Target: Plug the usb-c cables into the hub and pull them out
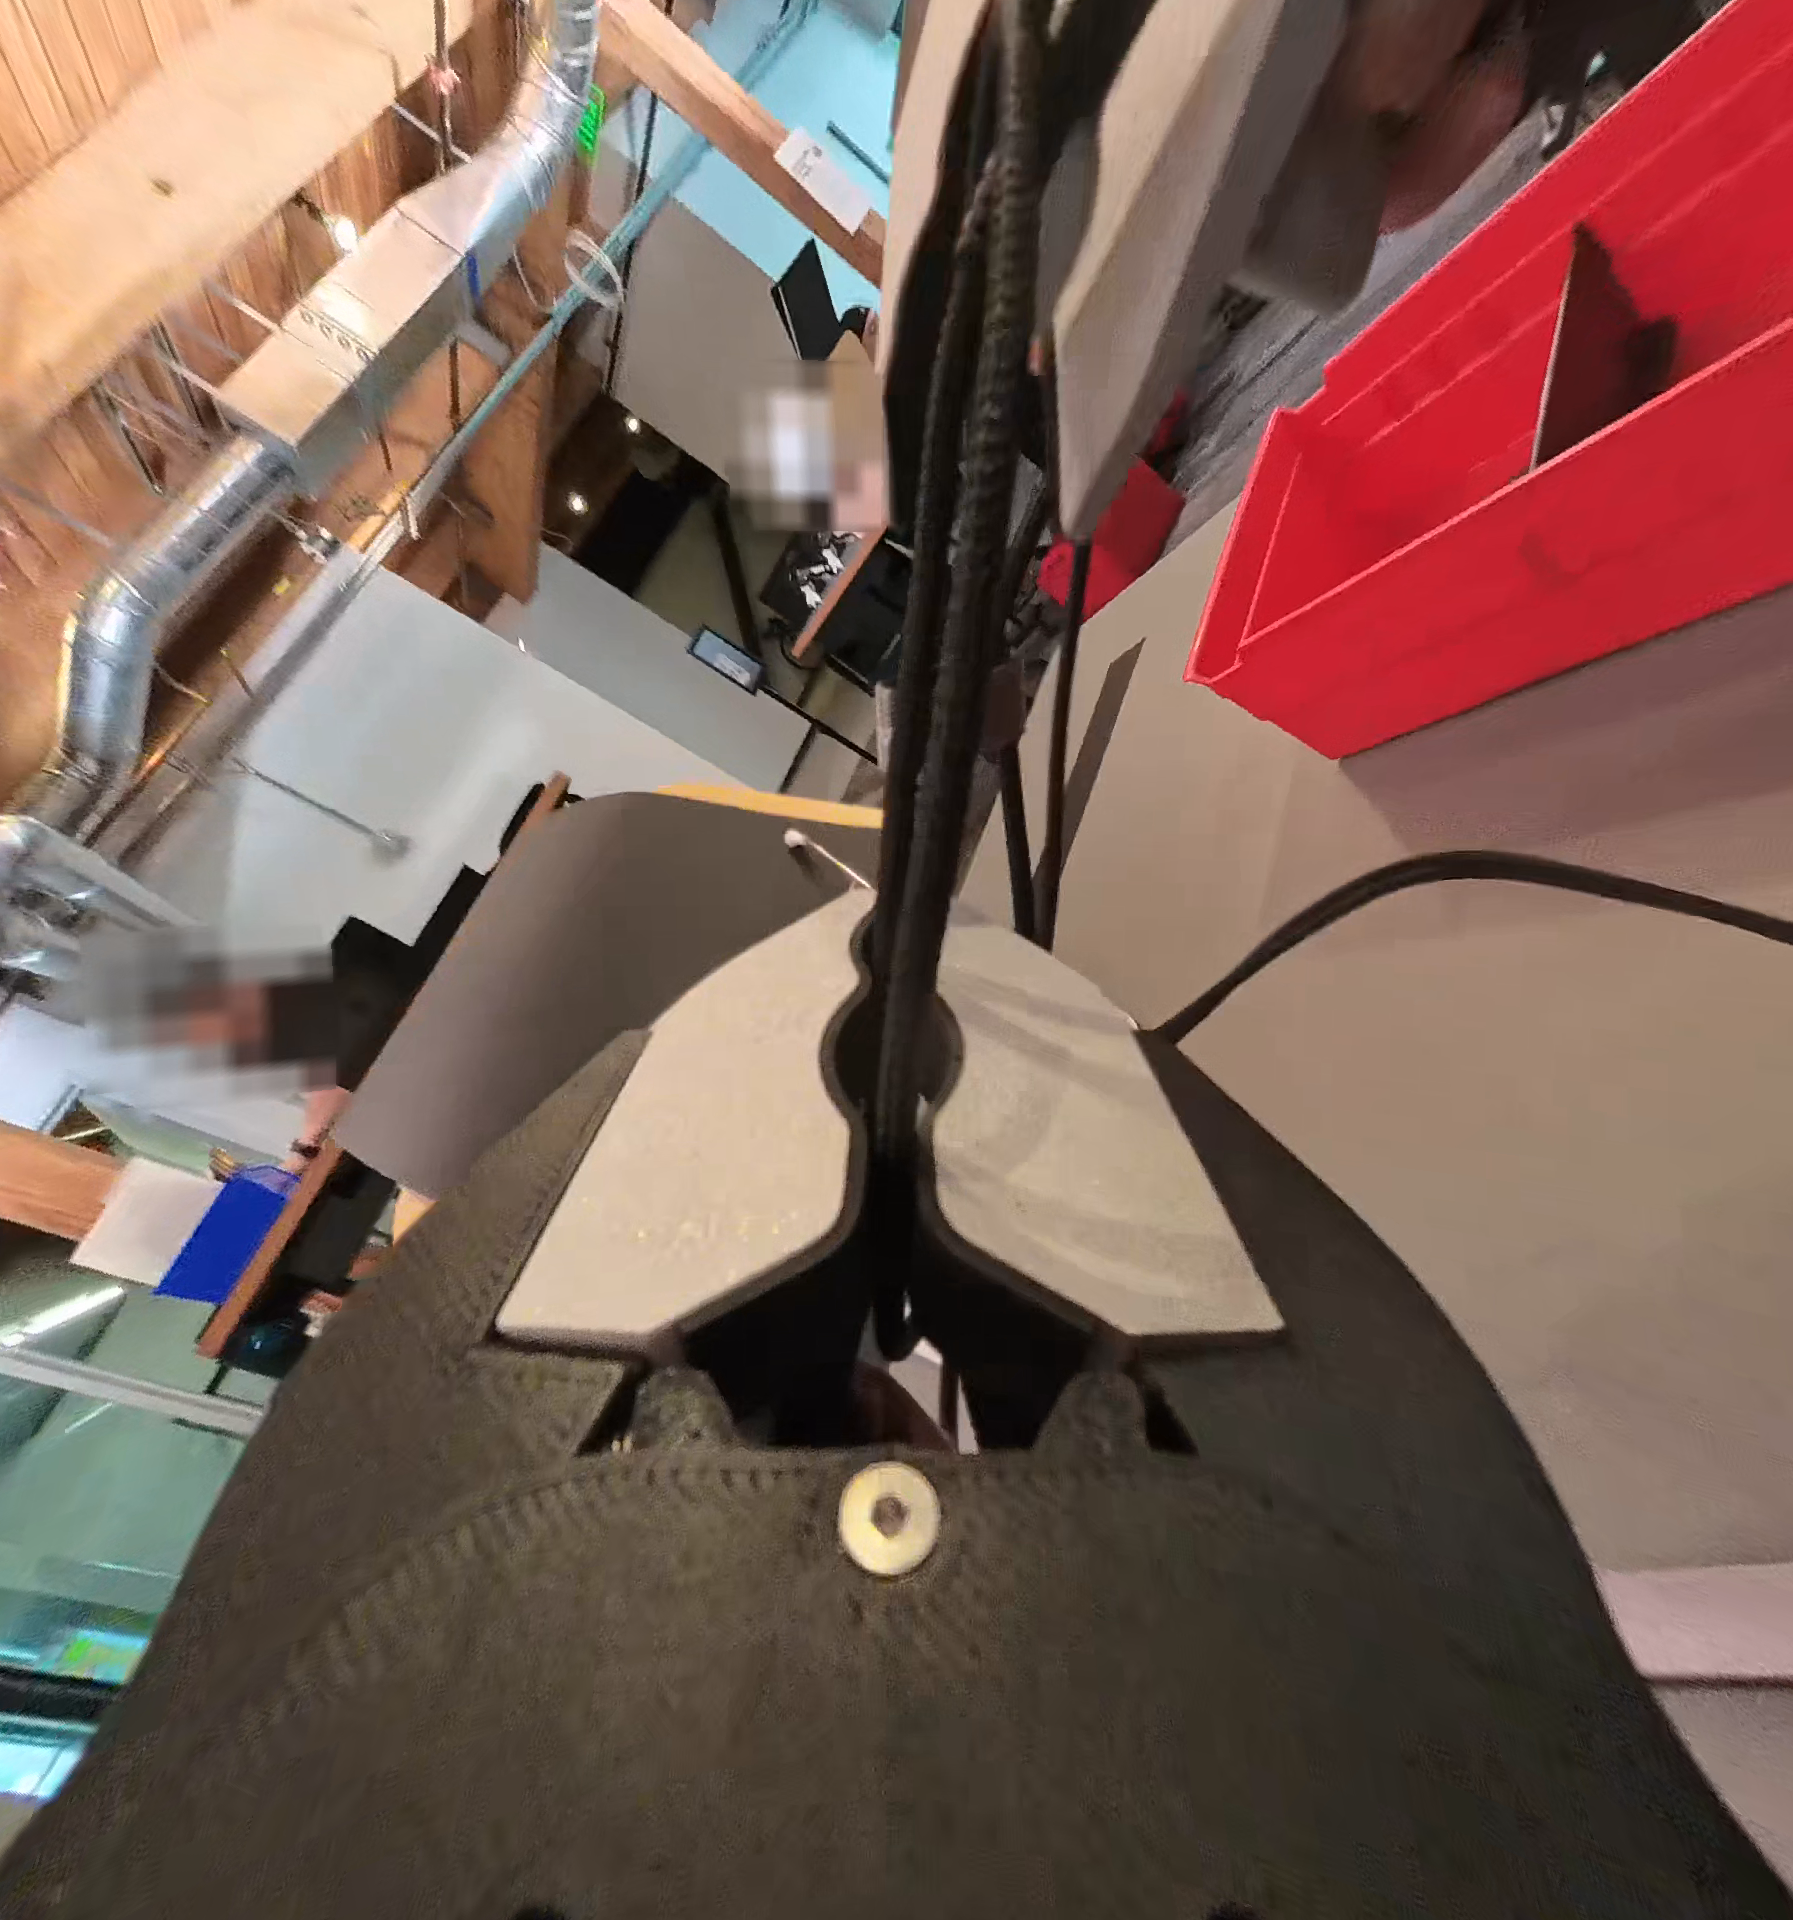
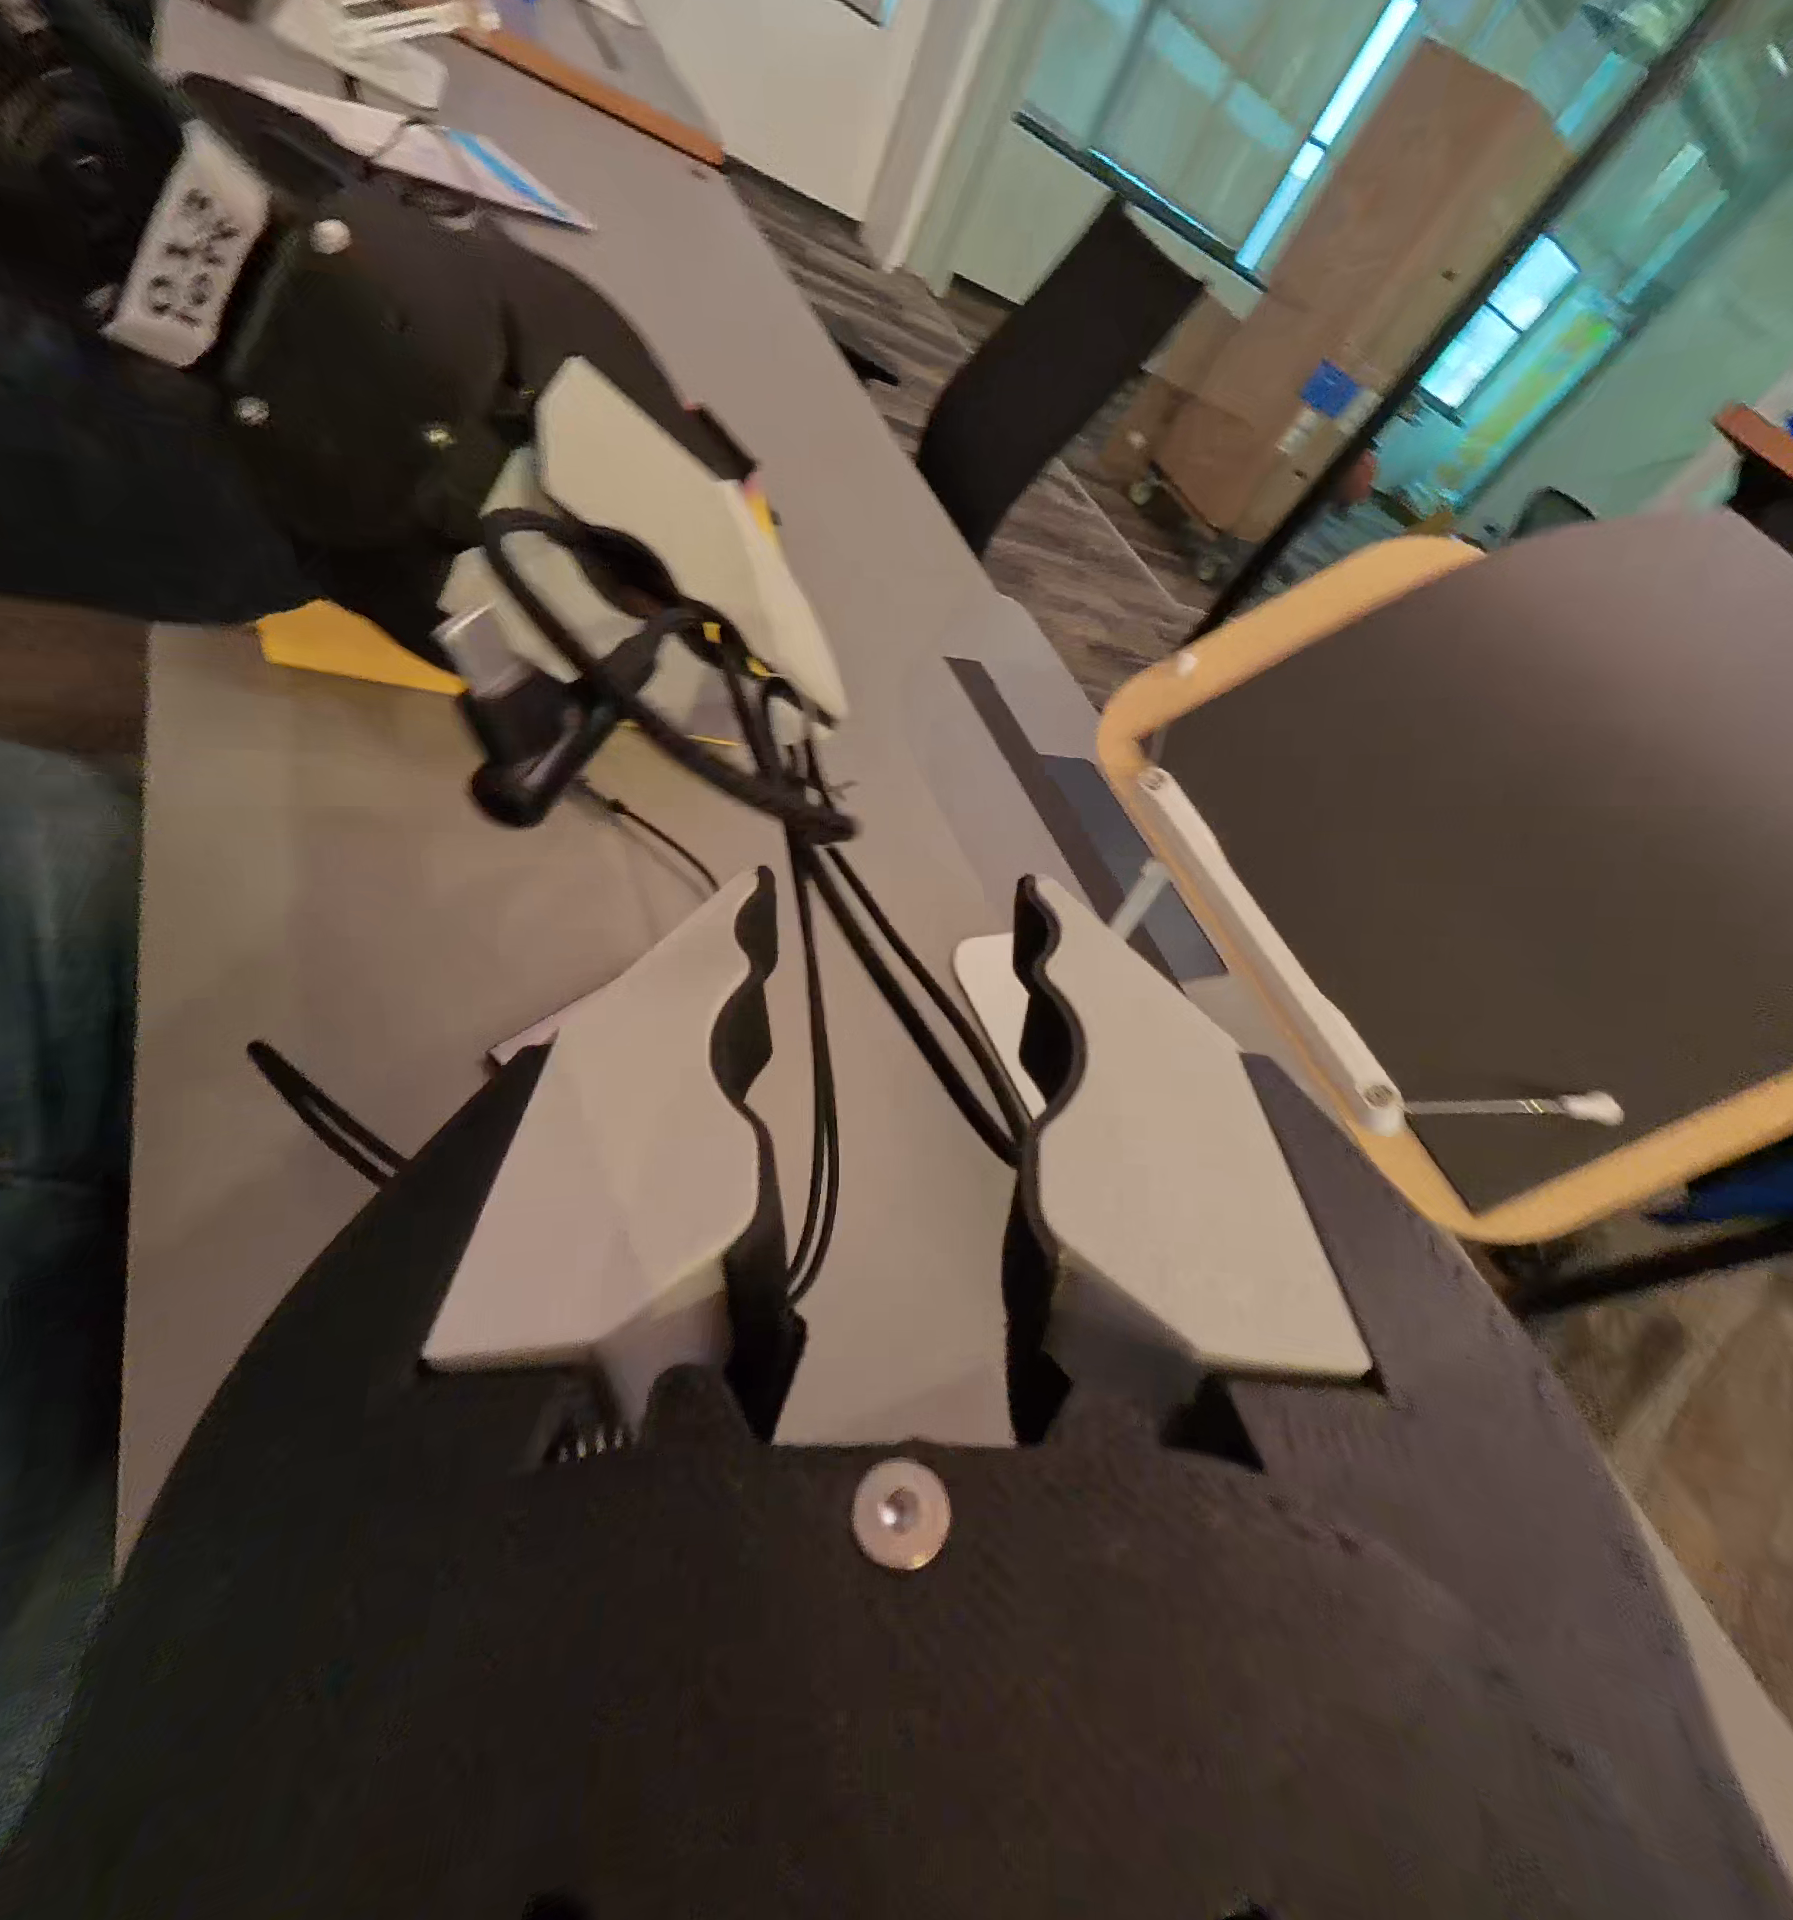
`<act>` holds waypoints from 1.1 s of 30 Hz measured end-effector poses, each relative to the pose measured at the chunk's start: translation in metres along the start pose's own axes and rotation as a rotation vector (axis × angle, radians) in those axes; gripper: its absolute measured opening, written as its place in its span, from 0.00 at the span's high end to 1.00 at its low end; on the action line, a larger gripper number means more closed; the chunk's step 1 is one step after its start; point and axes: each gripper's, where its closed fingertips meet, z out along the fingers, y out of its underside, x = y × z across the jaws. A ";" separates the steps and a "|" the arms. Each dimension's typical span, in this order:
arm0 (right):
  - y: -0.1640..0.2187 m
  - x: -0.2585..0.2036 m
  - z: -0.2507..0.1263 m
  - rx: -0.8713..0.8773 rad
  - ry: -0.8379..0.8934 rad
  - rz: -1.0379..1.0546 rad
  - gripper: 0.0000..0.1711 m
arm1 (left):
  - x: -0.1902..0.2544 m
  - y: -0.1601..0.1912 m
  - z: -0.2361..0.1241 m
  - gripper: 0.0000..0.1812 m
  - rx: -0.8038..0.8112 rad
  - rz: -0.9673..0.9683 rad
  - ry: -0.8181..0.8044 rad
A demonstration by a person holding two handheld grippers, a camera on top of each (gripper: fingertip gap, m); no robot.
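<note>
Above the grey table (image 2: 372, 935), the left gripper (image 1: 897, 1029) is clamped on a bundle of black cables (image 1: 933, 623), lifted and tilted; the right gripper (image 2: 892, 997) stands open around the trailing strands. No hub is clearly visible. Tangled strands could snag the open fingers (image 2: 653, 1101), or the bundle could slip loose.

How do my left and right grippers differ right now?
The left gripper is shut on the black cables; the right gripper is open, with cables passing loosely between its fingers. The left gripper's view is steeply tilted; the right gripper looks along the grey table. Both have grey wavy-edged fingers.
</note>
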 end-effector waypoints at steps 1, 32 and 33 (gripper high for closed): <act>0.000 -0.009 0.004 0.007 -0.036 -0.028 0.76 | 0.000 -0.002 0.000 1.00 0.007 0.005 -0.004; 0.031 -0.006 0.032 -0.157 0.367 -0.638 0.98 | 0.002 0.047 -0.043 0.81 -0.140 -0.435 0.629; 0.035 -0.006 0.033 -0.182 0.368 -0.664 0.98 | 0.001 0.054 -0.045 0.82 -0.172 -0.412 0.622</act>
